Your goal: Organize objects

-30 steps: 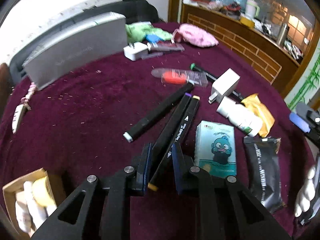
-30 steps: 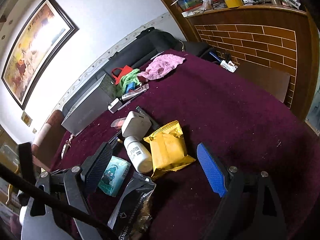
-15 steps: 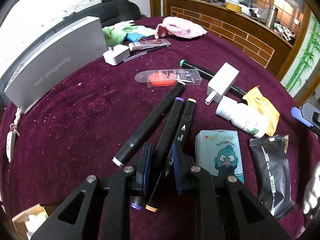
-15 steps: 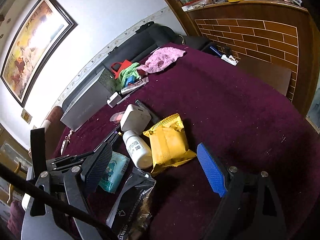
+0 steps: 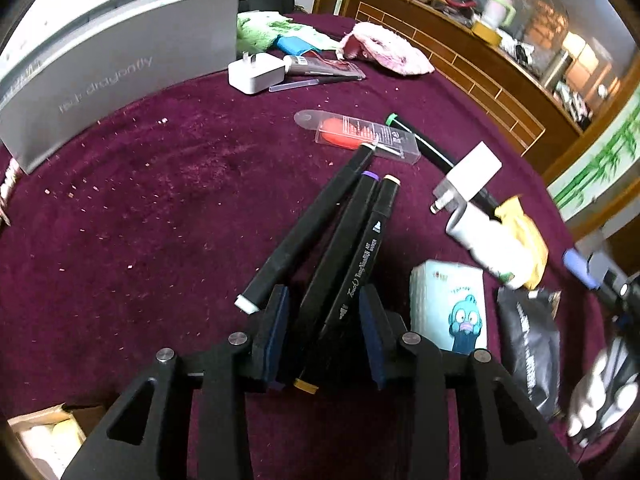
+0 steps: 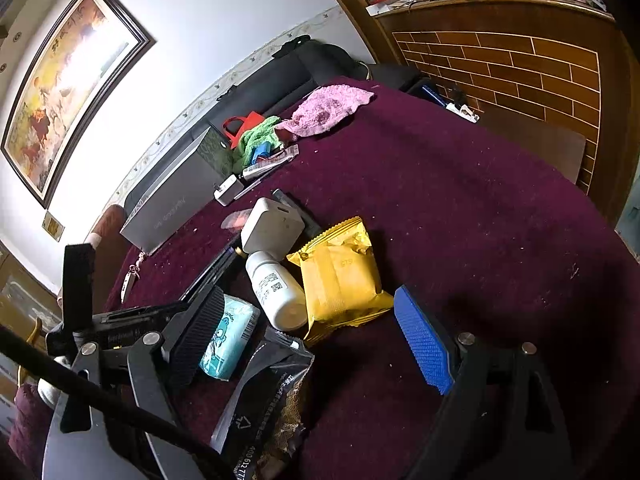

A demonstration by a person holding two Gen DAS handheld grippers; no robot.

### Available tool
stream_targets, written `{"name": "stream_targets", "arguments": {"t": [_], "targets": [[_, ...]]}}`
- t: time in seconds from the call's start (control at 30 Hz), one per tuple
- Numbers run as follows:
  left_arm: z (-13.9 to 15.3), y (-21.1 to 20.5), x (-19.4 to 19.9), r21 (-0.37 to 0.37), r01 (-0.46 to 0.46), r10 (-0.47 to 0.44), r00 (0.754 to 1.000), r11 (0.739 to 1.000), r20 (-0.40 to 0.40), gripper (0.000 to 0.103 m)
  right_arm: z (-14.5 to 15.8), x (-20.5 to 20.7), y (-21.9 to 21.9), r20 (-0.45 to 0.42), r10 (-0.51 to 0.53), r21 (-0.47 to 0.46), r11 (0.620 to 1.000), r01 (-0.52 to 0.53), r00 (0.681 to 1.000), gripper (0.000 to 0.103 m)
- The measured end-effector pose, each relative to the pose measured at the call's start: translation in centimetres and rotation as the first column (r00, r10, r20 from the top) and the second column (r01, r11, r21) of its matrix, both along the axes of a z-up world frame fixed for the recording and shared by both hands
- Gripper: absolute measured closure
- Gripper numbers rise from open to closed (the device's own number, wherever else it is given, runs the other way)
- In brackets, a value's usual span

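Two black markers, one purple-capped (image 5: 340, 240) and one beige-capped (image 5: 368, 248), lie side by side on the maroon tablecloth (image 5: 160, 216). They sit between the fingers of my left gripper (image 5: 323, 292), whose jaws are opening; the pads stand just off the barrels. A third black marker (image 5: 308, 224) with a white end lies against them on the left. My right gripper (image 6: 308, 292) hangs open and holds nothing. Below its fingers lie a white bottle (image 6: 276, 292) and a yellow snack packet (image 6: 340, 276).
Right of the markers lie a cartoon tissue pack (image 5: 452, 304), a black packet (image 5: 528, 344) and a white charger (image 5: 468, 180). Beyond are a clear case with a red item (image 5: 356, 136), a grey box (image 5: 120, 64) and a pink cloth (image 5: 384, 48). A cardboard box (image 5: 40, 436) sits lower left.
My left gripper carried the two markers over beside the third one, tipped further down, and its jaws have spread apart off them. The right gripper has stayed where it was.
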State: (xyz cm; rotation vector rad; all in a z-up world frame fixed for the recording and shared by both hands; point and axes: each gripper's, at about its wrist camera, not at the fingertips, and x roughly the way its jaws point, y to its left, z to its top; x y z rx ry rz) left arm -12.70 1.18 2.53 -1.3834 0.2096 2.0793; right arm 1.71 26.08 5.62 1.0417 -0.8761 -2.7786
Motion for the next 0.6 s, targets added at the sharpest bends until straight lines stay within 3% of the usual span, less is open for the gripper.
{"name": "stream_targets", "arguments": {"t": [0.2, 0.3, 0.37, 0.47, 0.6], "targets": [[-0.4, 2.3, 2.3, -0.111, 0.09, -0.099, 0.993, 0.99, -0.072, 0.07, -0.4, -0.3, -0.1, 0.022, 0.008, -0.001, 1.0, -0.008, 1.0, 0.016], [-0.5, 2.9, 4.2, -0.099, 0.162, -0.166, 0.985, 0.982, -0.042, 0.073, -0.4, -0.4, -0.3, 0.024, 0.016, 0.008, 1.0, -0.017, 1.0, 0.016], [-0.3, 2.4, 5.1, -0.111, 0.161, -0.167, 0.985, 0.981, -0.048, 0.074, -0.5, -0.4, -0.3, 0.028, 0.021, 0.007, 1.0, -0.021, 0.999, 0.016], [0.6, 0.1, 4.5, 0.032, 0.093, -0.094, 0.995, 0.995, 0.034, 0.074, -0.7, -0.4, -0.3, 0.041, 0.023, 0.001, 1.0, -0.023, 0.999, 0.016], [1.9, -1.2, 2.5, 0.071, -0.035, 0.037, 0.999, 0.997, -0.033, 0.074, -0.9, -0.4, -0.2, 0.051, 0.025, -0.013, 1.0, -0.025, 0.998, 0.016]]}}
